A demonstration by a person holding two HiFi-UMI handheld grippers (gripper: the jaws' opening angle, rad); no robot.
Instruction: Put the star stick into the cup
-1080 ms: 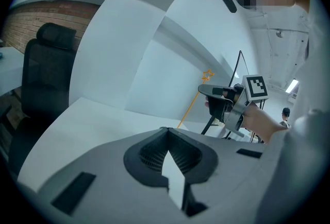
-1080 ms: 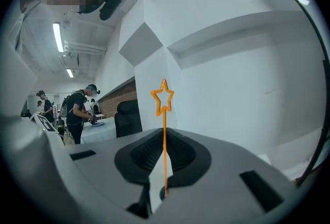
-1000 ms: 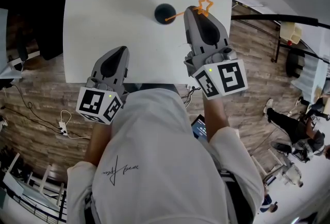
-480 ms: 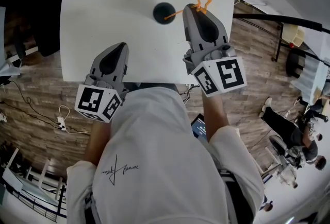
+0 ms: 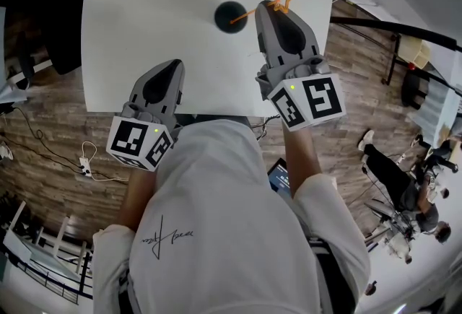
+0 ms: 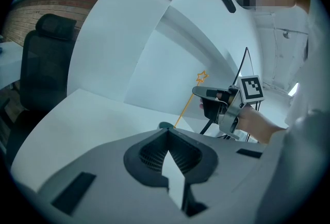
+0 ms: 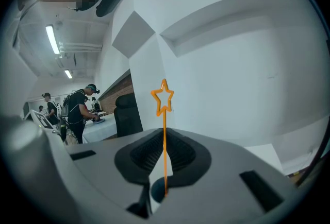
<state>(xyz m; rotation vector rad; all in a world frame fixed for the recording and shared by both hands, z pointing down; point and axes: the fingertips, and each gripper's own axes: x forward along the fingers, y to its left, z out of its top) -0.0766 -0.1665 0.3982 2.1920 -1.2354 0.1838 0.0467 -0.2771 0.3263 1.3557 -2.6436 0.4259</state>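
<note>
The star stick [image 7: 165,121] is pinched between the closed jaws of the right gripper [image 7: 164,138], star uppermost. In the head view its lower end lies over, or just inside, the mouth of the dark cup [image 5: 231,16], and the shaft leans away towards 2 o'clock. Whether the tip touches the cup's bottom cannot be told.

For a clean finish, the stick is best lowered until its end is well within the rim. Only then should the jaws be parted, slowly, so that the light cup is not tipped by the leaning shaft. The left gripper [image 5: 171,67] is held at 7 o'clock of the cup, well apart from it, its jaws together on nothing. It could be brought up to steady the cup.

The cup is carried on the white surface [image 5: 144,2]. A wood-plank floor [image 5: 58,139] is seen around it, with a black chair [image 6: 49,53] at 9 o'clock, cables [image 5: 86,168] at 8 o'clock and people [image 5: 404,175] at 4 o'clock.
</note>
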